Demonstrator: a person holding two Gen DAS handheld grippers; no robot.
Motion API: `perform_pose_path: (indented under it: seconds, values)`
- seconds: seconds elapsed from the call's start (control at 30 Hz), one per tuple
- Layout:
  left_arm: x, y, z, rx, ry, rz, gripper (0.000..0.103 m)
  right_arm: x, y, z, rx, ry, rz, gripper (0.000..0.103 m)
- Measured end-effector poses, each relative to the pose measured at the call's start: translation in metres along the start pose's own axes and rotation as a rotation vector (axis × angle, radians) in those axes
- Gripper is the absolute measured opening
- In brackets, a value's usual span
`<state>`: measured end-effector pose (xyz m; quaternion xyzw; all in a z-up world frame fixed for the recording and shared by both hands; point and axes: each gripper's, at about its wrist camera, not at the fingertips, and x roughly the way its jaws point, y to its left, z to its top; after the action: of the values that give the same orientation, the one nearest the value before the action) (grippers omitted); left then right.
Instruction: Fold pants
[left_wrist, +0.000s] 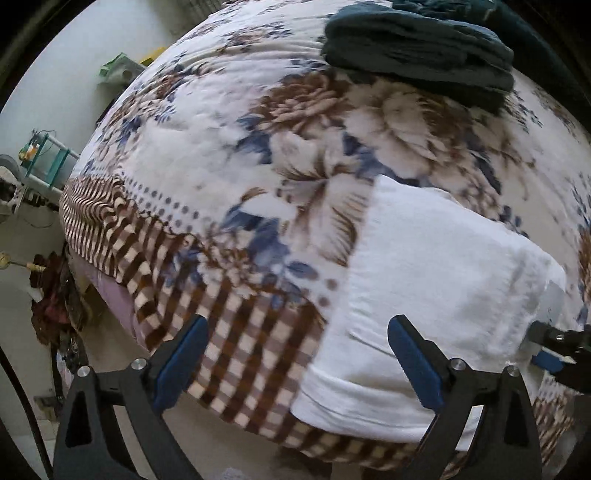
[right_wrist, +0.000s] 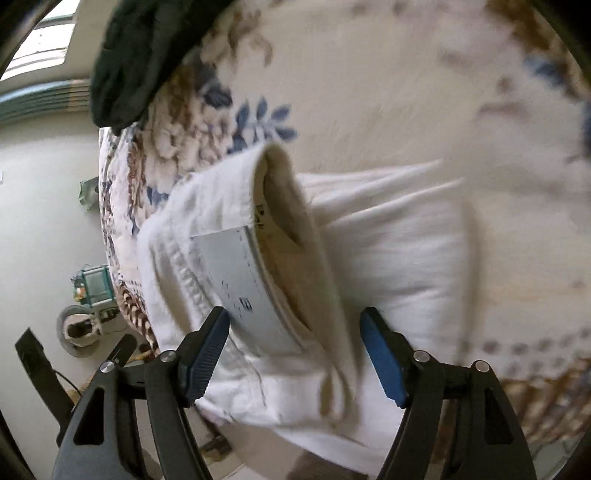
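Soft, even daylight fills both fisheye views, with a bright window (right_wrist: 48, 33) glowing at the right wrist view's upper left and only faint shadows. Motion blur smears the floral brown-and-blue quilted bedspread (left_wrist: 229, 155) and the folded white cotton pants (right_wrist: 399, 251). Straight lines bulge outward, and black vignette rims each corner.

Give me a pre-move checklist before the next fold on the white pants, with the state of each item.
1. Left claw open: ok, fingers spread wide.
2. Right claw open around the folded white cotton pants: ok, waistband between the fingers, not pinched.
3. Pants resting on the floral quilted bedspread: ok.
4. Paper tag lying flat on the waistband: ok.
5. Dark green folded garment pile apart from the pants: ok.
6. Fold edges aligned: cannot tell, frames blurred.
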<state>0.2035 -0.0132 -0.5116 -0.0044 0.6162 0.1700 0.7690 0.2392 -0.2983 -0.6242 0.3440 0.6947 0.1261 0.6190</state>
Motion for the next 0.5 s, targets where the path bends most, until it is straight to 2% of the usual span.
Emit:
perform_pose_path:
  seconds: [0.07, 0.1, 0.13, 0.17, 0.23, 0.37, 0.5]
  values:
    - [0.000, 0.004, 0.002, -0.004, -0.005, 0.007, 0.099, 0.010, 0.011, -0.003, -0.023, -0.025, 0.036, 0.073]
    - [0.000, 0.005, 0.003, -0.001, -0.009, 0.007, 0.099, 0.011, 0.025, -0.008, -0.079, -0.052, 0.014, 0.058]
    - [0.000, 0.005, 0.003, 0.002, -0.012, -0.001, 0.099, 0.012, 0.034, -0.013, -0.119, -0.067, -0.027, 0.032]
    - [-0.001, 0.005, 0.004, 0.004, -0.016, -0.008, 0.099, 0.011, 0.042, -0.018, -0.149, -0.079, -0.059, 0.029]
    - [-0.002, 0.007, 0.009, 0.007, -0.014, -0.046, 0.099, -0.001, 0.048, -0.029, -0.150, -0.121, -0.083, 0.014]
    - [-0.008, 0.012, 0.022, 0.007, -0.002, -0.141, 0.099, -0.062, 0.034, -0.050, -0.050, -0.237, -0.105, 0.009]
    - [-0.006, 0.006, 0.033, 0.014, 0.019, -0.233, 0.099, -0.110, -0.005, -0.062, 0.055, -0.282, -0.161, 0.009]
